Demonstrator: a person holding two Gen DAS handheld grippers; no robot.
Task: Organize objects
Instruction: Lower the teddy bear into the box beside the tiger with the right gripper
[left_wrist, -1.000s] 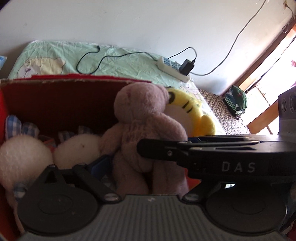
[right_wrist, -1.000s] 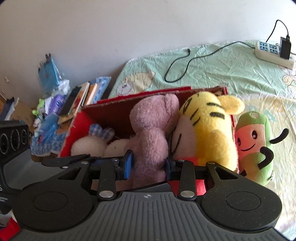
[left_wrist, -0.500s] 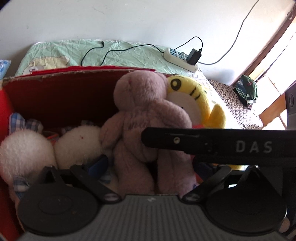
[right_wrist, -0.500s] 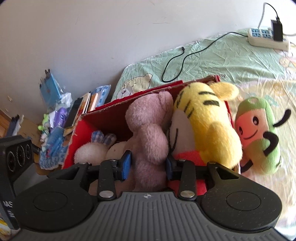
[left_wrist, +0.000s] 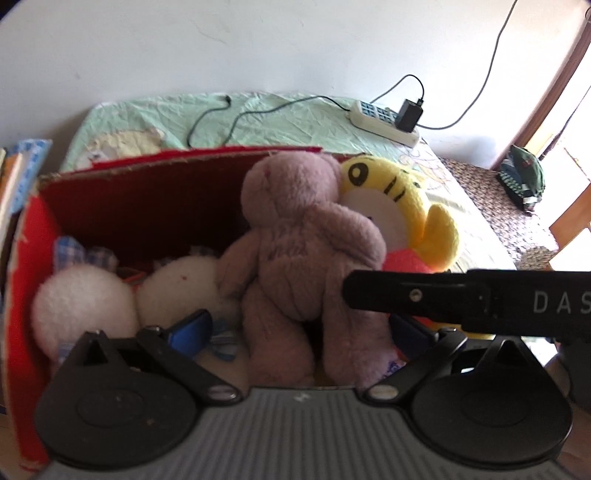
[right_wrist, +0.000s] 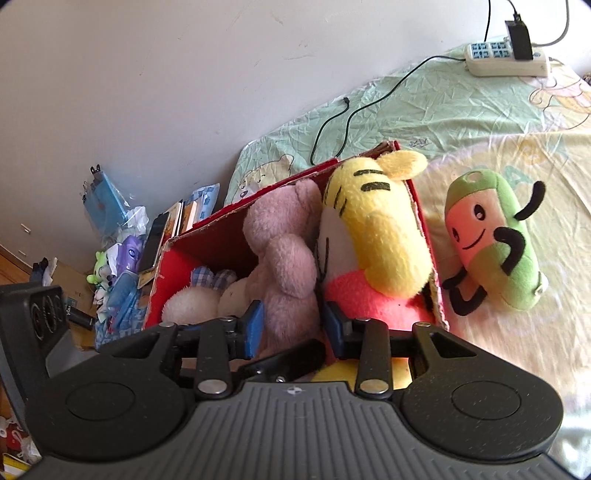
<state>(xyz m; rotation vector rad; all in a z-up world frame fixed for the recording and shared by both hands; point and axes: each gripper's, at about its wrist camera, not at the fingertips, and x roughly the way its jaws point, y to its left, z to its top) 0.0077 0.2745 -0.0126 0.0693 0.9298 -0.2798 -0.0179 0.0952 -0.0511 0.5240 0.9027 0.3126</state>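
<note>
Lots you can't properly see here. The pink teddy bear (left_wrist: 303, 254) stands upright in the red cardboard box (left_wrist: 140, 192), but its feet drop out of sight behind the left gripper (left_wrist: 299, 332) body, and in the right wrist view its lower half is hidden behind the right gripper (right_wrist: 291, 328). That right one has its blue pads pressed into the bear's sides, so its jaws are clamped on the bear. The left gripper's jaws are spread wide with the bear's legs between them; the left pad clearly isn't touching, the right pad is partly covered by the black "DAS" bar (left_wrist: 465, 299) of the other tool, so contact on that side is hard to call. The yellow tiger plush (right_wrist: 376, 229) is jammed in beside the bear, leaning against the box's right wall, bottom end cut off. Two fuzzy white plush toys (left_wrist: 81, 302) sit low in the box, mostly buried, faces not visible. The green and pink plush (right_wrist: 491, 243) lies outside the box on the bed sheet (right_wrist: 461, 110), just beside it. Sheet is pale green and yellow, wrinkled, with a power strip (right_wrist: 506, 59) and black cable near a plain white wall. Off the bed's end there's a messy heap of books and packets (right_wrist: 125, 251), too jumbled to identify.
</note>
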